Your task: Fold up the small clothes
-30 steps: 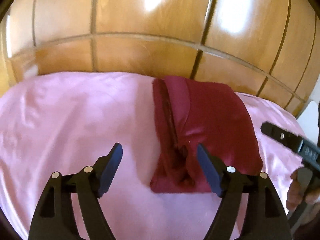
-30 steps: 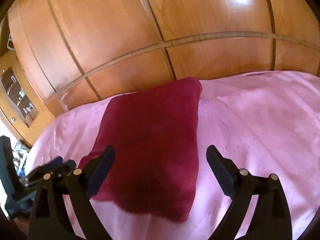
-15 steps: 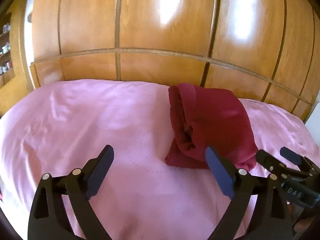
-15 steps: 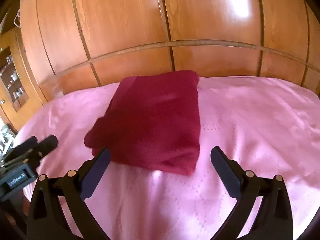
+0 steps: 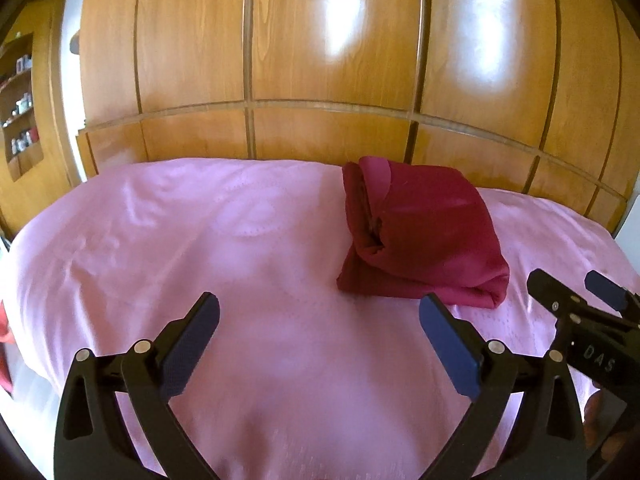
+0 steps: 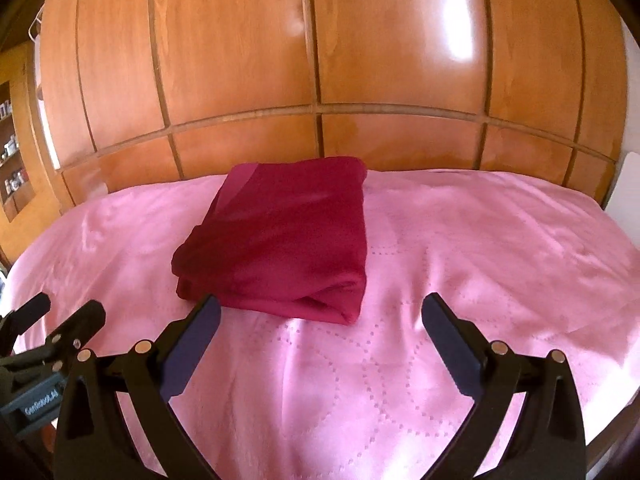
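A dark red garment (image 5: 424,236) lies folded into a thick rectangular packet on the pink bedspread (image 5: 192,240), near its far edge. My left gripper (image 5: 320,308) hangs in front of it and to its left, jaws opening, nothing between them. In the right wrist view the folded garment (image 6: 288,248) sits just beyond my right gripper (image 6: 322,308), which is open and empty; its left fingertip (image 6: 208,316) overlaps the packet's near edge in the picture. Each gripper shows in the other's view: the right gripper (image 5: 568,280), the left gripper (image 6: 68,308).
Glossy wooden wardrobe doors (image 5: 320,60) rise right behind the bed. Shelves with small bottles (image 5: 20,120) stand at far left. A bit of red cloth (image 5: 4,328) shows past the bed's left edge. Pink bedspread (image 6: 480,260) stretches wide to the right of the garment.
Both grippers have drawn back from the garment, which now lies farther off, folded and free. The left jaws have spread wider; the right stayed wide.
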Motion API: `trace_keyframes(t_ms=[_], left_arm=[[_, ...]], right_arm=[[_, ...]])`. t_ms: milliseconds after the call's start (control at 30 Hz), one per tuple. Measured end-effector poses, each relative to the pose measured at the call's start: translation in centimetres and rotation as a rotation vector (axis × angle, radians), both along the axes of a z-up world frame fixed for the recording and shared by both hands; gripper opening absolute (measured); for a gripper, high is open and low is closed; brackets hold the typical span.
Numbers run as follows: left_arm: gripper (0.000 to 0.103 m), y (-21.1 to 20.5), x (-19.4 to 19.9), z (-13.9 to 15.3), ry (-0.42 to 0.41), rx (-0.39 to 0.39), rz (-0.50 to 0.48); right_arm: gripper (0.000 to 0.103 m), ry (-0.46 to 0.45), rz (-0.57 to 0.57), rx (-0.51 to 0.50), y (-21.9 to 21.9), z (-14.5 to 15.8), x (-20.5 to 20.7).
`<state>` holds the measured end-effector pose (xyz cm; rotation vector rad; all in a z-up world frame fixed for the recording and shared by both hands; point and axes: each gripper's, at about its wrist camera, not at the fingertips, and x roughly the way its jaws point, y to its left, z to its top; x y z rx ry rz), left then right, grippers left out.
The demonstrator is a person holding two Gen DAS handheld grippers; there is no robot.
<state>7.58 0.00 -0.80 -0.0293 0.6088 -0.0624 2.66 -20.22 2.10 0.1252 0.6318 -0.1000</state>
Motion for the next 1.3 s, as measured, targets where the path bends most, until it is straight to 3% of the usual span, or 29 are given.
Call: trace_keyframes(t_ms=[200,1300], left_arm=[[0.099,-0.5,-1.0,0.1,-0.023,0.043,0.029],[0.099,0.6,-0.3,-0.3,-0.012,0.026,0.049]], right_arm=[[0.1,-0.004,-0.011,0.005,-0.1,0.0,-1.0],[0.101,0.006,0.002,-0.026,0.8,-0.9,-1.0]])
